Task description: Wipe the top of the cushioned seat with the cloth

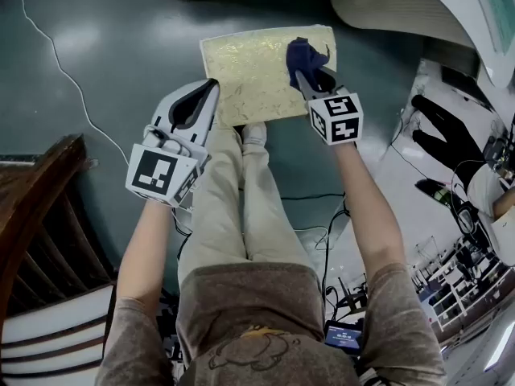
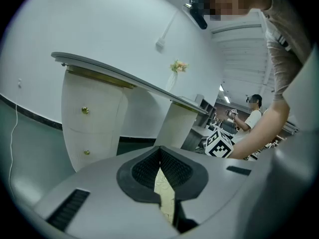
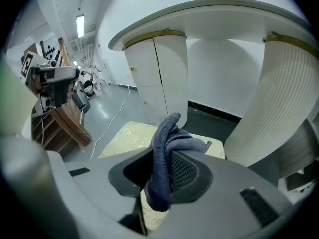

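At eight o'clock in the head view a dark wooden frame [image 1: 36,215] is seen, and at ten o'clock a thin white cable [image 1: 56,63] is trailed over the grey-green floor [image 1: 121,47]. The left gripper [image 1: 208,91] is held just beside the cushioned seat [image 1: 249,75], at the seat's eight o'clock edge, with its marker cube [image 1: 161,174] turned toward the camera. In the left gripper view its jaws are seen pressed together at the tips, with nothing caught between them (only a sliver of the yellow seat [image 2: 164,190] is shown through the gap behind the tips). A white desk [image 2: 89,113] is seen beyond at ten o'clock. The seat, pale yellow and patterned, is set at twelve o'clock from the person's beige trousers [image 1: 233,207]. The dark blue cloth [image 1: 306,55] is found over the seat's two o'clock corner, pinched in the right gripper [image 1: 312,77]. In the right gripper view the cloth [image 3: 167,148] is clamped between the jaws, one end stuck up past them and the other hung down on the near side, and the seat [image 3: 124,133] is seen beyond it. Whether the cloth is pressed on the seat cannot be told
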Tool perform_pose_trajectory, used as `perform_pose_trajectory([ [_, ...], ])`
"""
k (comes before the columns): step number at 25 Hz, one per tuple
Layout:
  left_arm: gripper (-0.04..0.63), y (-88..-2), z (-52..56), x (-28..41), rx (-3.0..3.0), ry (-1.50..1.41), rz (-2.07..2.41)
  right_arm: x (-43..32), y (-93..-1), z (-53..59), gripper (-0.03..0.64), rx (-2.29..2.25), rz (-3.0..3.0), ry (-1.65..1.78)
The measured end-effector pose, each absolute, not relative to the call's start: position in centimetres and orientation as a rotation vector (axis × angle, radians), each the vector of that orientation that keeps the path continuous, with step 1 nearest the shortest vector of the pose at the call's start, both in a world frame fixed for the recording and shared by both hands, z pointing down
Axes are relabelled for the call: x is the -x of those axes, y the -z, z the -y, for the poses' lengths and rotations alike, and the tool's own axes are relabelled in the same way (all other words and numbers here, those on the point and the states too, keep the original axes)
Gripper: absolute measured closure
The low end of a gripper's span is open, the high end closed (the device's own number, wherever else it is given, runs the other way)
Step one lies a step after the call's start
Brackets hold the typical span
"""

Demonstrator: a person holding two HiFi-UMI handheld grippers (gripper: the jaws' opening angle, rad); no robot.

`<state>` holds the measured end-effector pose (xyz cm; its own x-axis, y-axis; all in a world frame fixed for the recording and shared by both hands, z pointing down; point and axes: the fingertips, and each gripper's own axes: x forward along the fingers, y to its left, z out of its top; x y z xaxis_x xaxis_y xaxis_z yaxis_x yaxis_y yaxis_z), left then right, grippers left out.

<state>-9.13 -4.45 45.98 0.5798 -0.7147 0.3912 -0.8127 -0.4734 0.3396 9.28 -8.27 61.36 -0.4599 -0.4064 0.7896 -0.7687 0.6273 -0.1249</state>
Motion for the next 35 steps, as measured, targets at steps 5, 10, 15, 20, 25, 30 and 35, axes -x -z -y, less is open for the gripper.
perform_pose_trajectory([
  [5,0.578,-45.5,4.2,10.0,-2.320,-0.247,1.254,-5.2,-61.7,6.1,0.518,-0.875,2.136,-0.678],
  [10,0.578,-45.6,3.7,10.9,-2.298,-0.254,1.274,-1.1,-62.2,4.3,0.518,-0.833,2.159,-0.715],
  [15,0.578,-46.1,2.8,12.1,-2.285,-0.247,1.293,2.9,-63.2,1.5,0.518,-0.756,2.173,-0.740],
  [20,0.578,-46.5,2.5,13.1,-2.270,-0.250,1.307,5.5,-63.9,-0.5,0.518,-0.693,2.173,-0.743],
  [25,0.578,-46.8,2.3,13.6,-2.252,-0.244,1.319,6.8,-64.9,-1.7,0.518,-0.650,2.161,-0.738],
  [30,0.578,-47.0,2.7,13.2,-2.246,-0.245,1.321,7.2,-65.7,-2.3,0.518,-0.619,2.144,-0.744],
  [35,0.578,-46.9,2.7,13.3,-2.247,-0.244,1.315,7.4,-65.8,-1.8,0.520,-0.645,2.140,-0.744],
])
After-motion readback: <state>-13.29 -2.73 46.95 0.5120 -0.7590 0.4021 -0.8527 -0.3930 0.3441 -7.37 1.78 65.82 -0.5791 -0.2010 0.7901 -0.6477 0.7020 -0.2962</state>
